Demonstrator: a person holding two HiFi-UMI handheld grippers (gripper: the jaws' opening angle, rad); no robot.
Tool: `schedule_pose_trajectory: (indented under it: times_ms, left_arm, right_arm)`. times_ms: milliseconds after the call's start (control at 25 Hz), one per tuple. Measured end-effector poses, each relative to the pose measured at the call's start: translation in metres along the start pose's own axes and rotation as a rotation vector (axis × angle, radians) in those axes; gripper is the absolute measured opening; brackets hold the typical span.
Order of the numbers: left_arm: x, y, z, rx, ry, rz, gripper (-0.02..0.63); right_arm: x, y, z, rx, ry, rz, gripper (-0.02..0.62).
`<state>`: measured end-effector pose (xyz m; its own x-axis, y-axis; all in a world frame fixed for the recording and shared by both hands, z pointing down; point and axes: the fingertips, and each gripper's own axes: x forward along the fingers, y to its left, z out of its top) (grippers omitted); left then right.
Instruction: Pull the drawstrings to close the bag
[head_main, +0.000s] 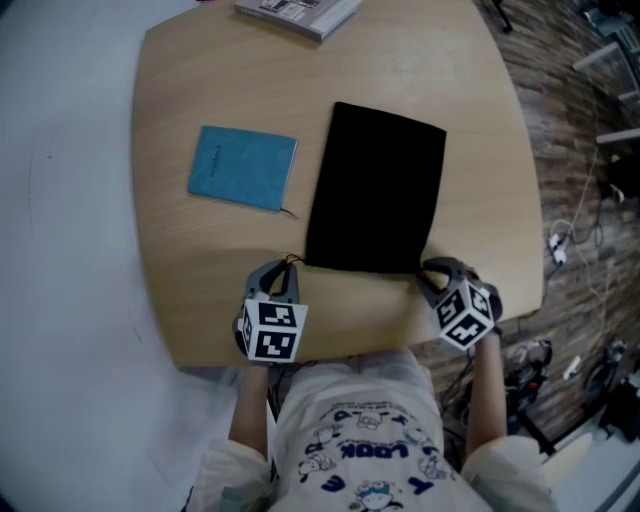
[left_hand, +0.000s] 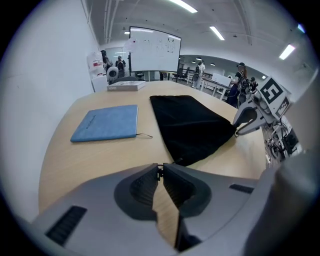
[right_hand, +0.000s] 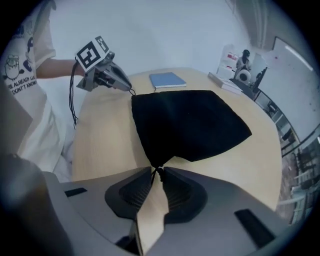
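A flat black drawstring bag lies on the round wooden table, its mouth edge nearest the person. My left gripper sits at the bag's near left corner, its jaws shut on a thin black drawstring coming from that corner. My right gripper sits at the near right corner. In the right gripper view its tips meet on the cord where the bag puckers to a point. The bag's cloth is drawn taut between the two grippers.
A blue notebook lies left of the bag. A grey book rests at the table's far edge. The table's near edge runs just behind both grippers, against the person's shirt. Cables and gear lie on the floor at the right.
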<state>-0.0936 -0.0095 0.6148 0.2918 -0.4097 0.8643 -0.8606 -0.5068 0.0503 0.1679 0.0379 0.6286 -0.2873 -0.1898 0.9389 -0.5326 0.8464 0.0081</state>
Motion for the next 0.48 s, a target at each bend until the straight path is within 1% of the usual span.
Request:
schedule_pose_trajectory:
  times_ms: [40, 80, 240, 280, 400, 480]
  left_arm:
    - [0.0, 0.0, -0.001, 0.009, 0.003, 0.0, 0.015]
    - [0.0, 0.001, -0.001, 0.015, 0.004, -0.001, 0.015]
    - [-0.002, 0.003, -0.003, 0.034, 0.003, -0.016, 0.017]
    - [-0.003, 0.002, -0.004, 0.048, 0.008, -0.026, 0.028]
    - [-0.001, -0.006, -0.006, 0.114, 0.031, -0.06, 0.109]
    - [0.002, -0.009, -0.008, 0.156, 0.048, -0.061, 0.135]
  right_arm:
    - [0.001, -0.001, -0.001, -0.021, 0.01, -0.016, 0.048]
    - [0.002, -0.002, -0.002, -0.034, 0.016, -0.027, 0.029]
    - [0.003, 0.0, -0.004, -0.037, 0.033, -0.024, 0.017]
    - [0.003, 0.0, -0.004, -0.037, 0.035, -0.029, 0.015]
    - [0.004, 0.001, -0.006, -0.025, 0.043, -0.041, 0.014]
    - [0.004, 0.002, -0.006, -0.026, 0.045, -0.046, 0.014]
